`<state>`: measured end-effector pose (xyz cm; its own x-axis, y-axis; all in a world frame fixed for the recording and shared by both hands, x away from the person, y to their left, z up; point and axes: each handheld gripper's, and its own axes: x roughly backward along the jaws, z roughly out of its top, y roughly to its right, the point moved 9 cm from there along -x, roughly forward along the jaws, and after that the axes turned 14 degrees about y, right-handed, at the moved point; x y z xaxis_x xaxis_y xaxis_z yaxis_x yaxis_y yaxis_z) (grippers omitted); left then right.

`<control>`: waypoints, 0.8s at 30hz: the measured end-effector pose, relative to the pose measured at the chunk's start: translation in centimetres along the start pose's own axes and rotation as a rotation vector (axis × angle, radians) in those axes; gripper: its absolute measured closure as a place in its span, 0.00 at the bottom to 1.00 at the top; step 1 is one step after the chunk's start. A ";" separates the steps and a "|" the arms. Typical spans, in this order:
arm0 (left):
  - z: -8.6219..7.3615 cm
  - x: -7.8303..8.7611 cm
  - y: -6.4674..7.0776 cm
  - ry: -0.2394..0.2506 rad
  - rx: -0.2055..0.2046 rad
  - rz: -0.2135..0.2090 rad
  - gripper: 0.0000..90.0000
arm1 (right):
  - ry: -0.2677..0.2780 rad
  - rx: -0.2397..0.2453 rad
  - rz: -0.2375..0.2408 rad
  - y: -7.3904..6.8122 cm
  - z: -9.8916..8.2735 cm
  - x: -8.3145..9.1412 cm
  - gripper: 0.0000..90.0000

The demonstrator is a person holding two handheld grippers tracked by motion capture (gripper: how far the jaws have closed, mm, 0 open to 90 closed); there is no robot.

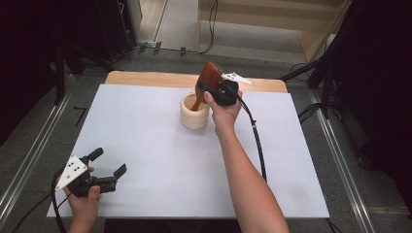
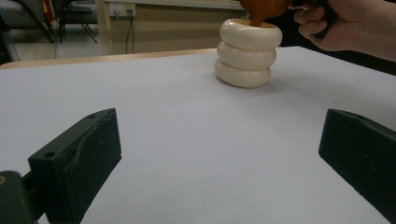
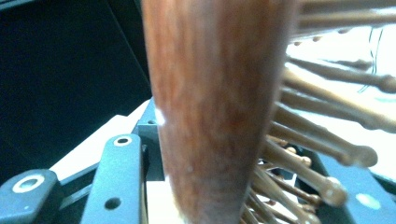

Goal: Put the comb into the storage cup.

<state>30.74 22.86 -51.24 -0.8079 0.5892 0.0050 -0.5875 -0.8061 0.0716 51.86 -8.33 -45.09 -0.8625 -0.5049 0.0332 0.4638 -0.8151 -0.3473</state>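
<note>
Two tongs are at work over a white tabletop. At the far middle, the right tongs pinch a reddish wooden hairbrush by its head, wooden back against one jaw and bristle pins toward the other, as the right gripper view shows close up. The brush stands tilted, its handle dipping into the mouth of a cream ribbed cup that sits upright on the tabletop just left of the person's right hand. At the near left corner, the left tongs rest low over the tabletop with jaws spread wide and nothing between them, well apart from the cup.
</note>
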 end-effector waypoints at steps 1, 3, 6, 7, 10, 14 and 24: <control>0.0 0.0 0.0 0.000 0.000 0.000 0.00 | -0.002 -0.001 -0.002 0.1 -0.2 0.0 0.56; 0.0 0.0 0.0 0.000 0.001 0.000 0.00 | -0.003 -0.006 -0.006 0.2 -0.4 0.0 0.56; 0.0 0.0 0.0 0.000 0.000 0.000 0.00 | 0.005 -0.024 -0.005 0.3 -0.5 -0.1 0.56; 0.0 0.0 0.0 0.000 0.000 0.000 0.00 | 0.006 -0.032 -0.008 0.4 -0.6 -0.1 0.56; 0.0 0.0 0.0 0.000 0.000 0.000 0.00 | 0.012 -0.059 -0.009 0.5 -0.8 0.0 0.56; 0.0 0.0 0.0 -0.001 0.000 0.000 0.00 | 0.024 -0.121 -0.016 0.9 -1.2 0.0 0.56; 0.0 0.0 0.0 -0.001 -0.001 -0.001 0.00 | 0.015 -0.146 -0.016 1.7 -1.5 0.3 0.51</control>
<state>30.76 22.82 -51.26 -0.8072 0.5903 0.0064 -0.5884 -0.8054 0.0709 52.12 -9.42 -47.10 -0.8729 -0.4872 0.0265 0.4164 -0.7722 -0.4798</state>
